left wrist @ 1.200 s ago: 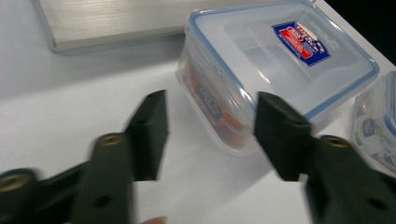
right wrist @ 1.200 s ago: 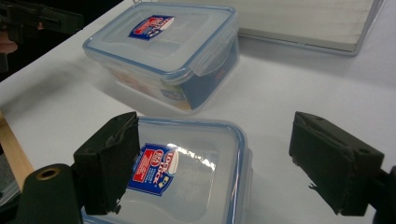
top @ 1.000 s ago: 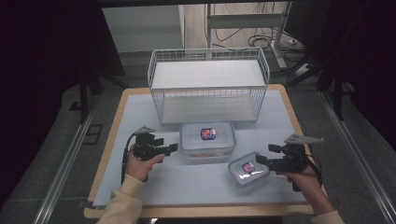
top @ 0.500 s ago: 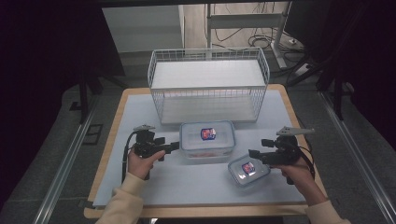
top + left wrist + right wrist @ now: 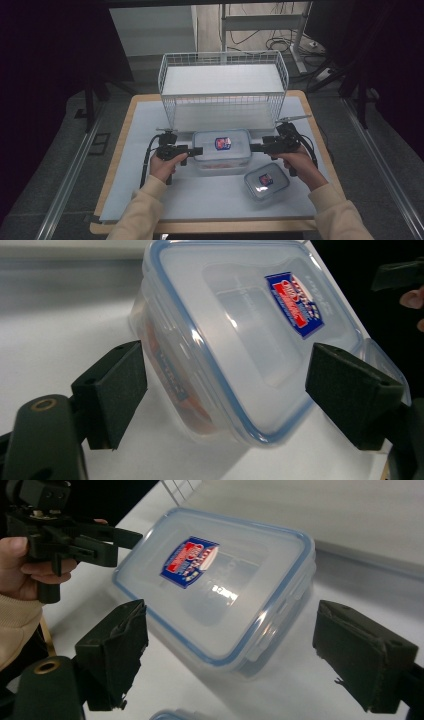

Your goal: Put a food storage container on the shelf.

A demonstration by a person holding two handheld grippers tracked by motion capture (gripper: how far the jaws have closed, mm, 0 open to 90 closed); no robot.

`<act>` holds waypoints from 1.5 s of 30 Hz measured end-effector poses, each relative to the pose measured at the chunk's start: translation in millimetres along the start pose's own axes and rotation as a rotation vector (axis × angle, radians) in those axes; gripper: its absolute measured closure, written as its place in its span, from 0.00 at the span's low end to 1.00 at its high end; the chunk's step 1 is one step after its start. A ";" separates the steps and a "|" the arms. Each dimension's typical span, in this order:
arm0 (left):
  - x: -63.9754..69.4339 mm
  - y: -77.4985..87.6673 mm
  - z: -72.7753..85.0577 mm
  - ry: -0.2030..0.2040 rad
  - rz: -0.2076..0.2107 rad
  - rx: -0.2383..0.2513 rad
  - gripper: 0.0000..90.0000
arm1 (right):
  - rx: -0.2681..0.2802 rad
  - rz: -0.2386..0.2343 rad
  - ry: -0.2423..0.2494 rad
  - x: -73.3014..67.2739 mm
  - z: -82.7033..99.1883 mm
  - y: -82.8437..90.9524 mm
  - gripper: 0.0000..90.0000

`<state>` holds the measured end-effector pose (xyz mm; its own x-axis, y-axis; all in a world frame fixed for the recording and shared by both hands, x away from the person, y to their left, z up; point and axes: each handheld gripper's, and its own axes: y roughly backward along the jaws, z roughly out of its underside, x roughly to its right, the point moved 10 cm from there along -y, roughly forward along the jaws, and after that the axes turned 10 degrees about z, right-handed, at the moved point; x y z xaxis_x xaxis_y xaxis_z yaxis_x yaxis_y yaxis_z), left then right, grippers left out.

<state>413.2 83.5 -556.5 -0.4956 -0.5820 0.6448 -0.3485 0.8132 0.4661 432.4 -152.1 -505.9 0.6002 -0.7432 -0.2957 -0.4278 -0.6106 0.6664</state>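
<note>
On the table (image 5: 150,200), nearest the person, a small box (image 5: 266,181) lies near the right hand. Beyond it, a large lidded box (image 5: 221,150) sits mid-table, its long axis running left to right. The left tongs (image 5: 196,150) and right tongs (image 5: 256,147) face its two short ends, both released, jaws spread wide, about equally near. Farthest stands a wire basket (image 5: 222,95).

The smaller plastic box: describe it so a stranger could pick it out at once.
Start at the white wire basket at the far side of the table. In front of it sits a large lidded box; the smaller box lies nearer the person, to its right, below the right gripper. It is the smaller of the two, with the same blue-rimmed lid and sticker.
</note>
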 end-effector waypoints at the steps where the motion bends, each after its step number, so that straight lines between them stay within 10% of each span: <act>1: 0.0 0.0 0.0 0.000 0.000 0.000 0.19 | 0.000 0.000 0.000 0.0 0.0 0.0 0.16; 24: -4.3 -18.6 6.7 0.062 0.099 -0.045 0.23 | -0.224 -0.075 -0.091 17.7 9.7 -62.7 0.19; 34: -2.9 -16.6 7.9 0.076 0.114 -0.036 0.28 | -0.207 -0.117 -0.177 16.2 7.2 -60.9 0.34; 45: 4.0 -7.7 11.4 0.048 0.106 0.002 0.38 | -0.163 -0.135 -0.161 13.9 8.5 -47.9 0.46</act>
<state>404.8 75.0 -564.5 -0.4911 -0.4921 0.7188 -0.2979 0.8703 0.3923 455.5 -135.5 -547.7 0.5237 -0.7000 -0.4856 -0.2291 -0.6647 0.7111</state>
